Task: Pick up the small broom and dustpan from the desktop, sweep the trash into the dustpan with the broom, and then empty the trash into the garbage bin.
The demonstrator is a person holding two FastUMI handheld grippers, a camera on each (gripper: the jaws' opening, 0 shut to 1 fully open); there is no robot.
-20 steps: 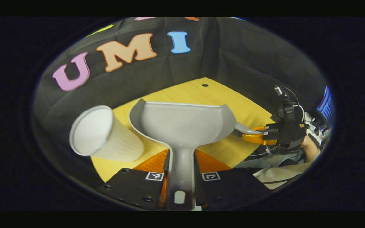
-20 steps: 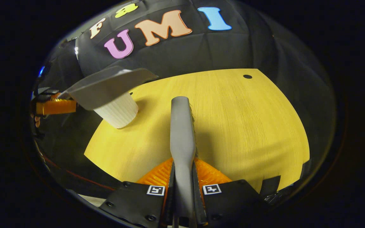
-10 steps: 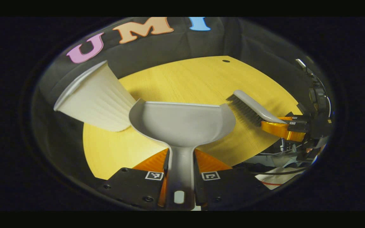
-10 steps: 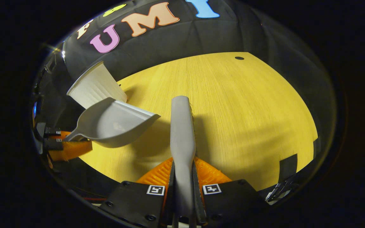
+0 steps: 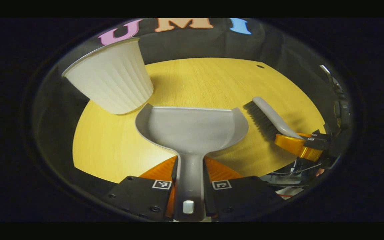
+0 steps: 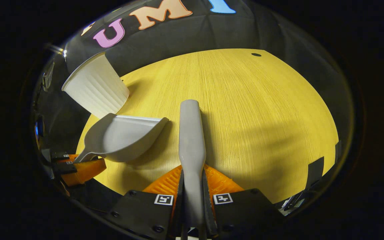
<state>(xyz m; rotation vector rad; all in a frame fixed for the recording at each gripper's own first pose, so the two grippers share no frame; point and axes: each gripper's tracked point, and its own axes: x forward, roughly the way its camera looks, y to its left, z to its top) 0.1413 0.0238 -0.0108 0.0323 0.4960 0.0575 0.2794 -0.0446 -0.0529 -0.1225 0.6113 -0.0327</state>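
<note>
My left gripper [image 5: 191,166] is shut on the handle of the grey dustpan [image 5: 192,128], whose pan looks empty and hangs low over the wooden desktop [image 5: 198,80]. My right gripper [image 6: 192,180] is shut on the grey small broom [image 6: 191,133], seen from its back. In the left gripper view the broom [image 5: 267,116] shows its dark bristles to the right of the pan, held by the right gripper [image 5: 300,146]. In the right gripper view the dustpan [image 6: 125,135] is to the left, with the left gripper [image 6: 78,165] on its handle. The white ribbed garbage bin [image 5: 112,83] stands behind the pan at the left.
The bin [image 6: 95,88] stands near the desktop's far left edge, close to the black cloth wall. A small dark hole [image 6: 256,54] marks the desktop's far right. The wide yellow desktop [image 6: 262,110] stretches ahead of the broom.
The dustpan has come down and away from above the bin and levelled out low over the desktop. The broom has moved in beside the pan's right edge.
</note>
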